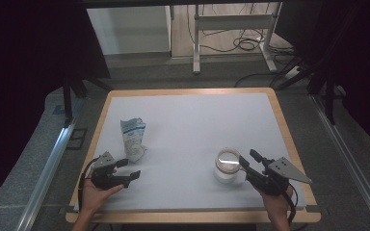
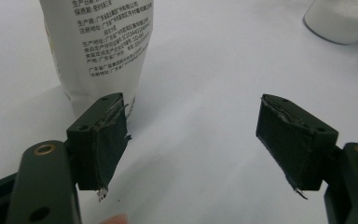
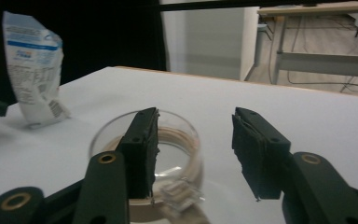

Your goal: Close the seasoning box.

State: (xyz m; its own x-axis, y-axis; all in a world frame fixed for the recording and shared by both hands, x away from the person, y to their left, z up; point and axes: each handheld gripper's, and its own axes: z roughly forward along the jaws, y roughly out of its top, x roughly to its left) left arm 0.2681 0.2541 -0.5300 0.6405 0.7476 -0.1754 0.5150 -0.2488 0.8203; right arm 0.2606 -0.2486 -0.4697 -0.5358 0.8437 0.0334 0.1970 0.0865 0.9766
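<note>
High view shows our right gripper (image 1: 248, 159) just beside the glass jar (image 1: 227, 166) on the table (image 1: 197, 115), jaws apart and empty. Our left gripper (image 1: 129, 168) waits near the jar's far-off neighbor, the white pouch (image 1: 133, 137), jaws apart too. We think grabbing the jar comes next.

Worktop (image 1: 192, 120) lies bare between pouch (image 1: 133, 138) and glass jar (image 1: 228, 166); these two alone obstruct passage.
</note>
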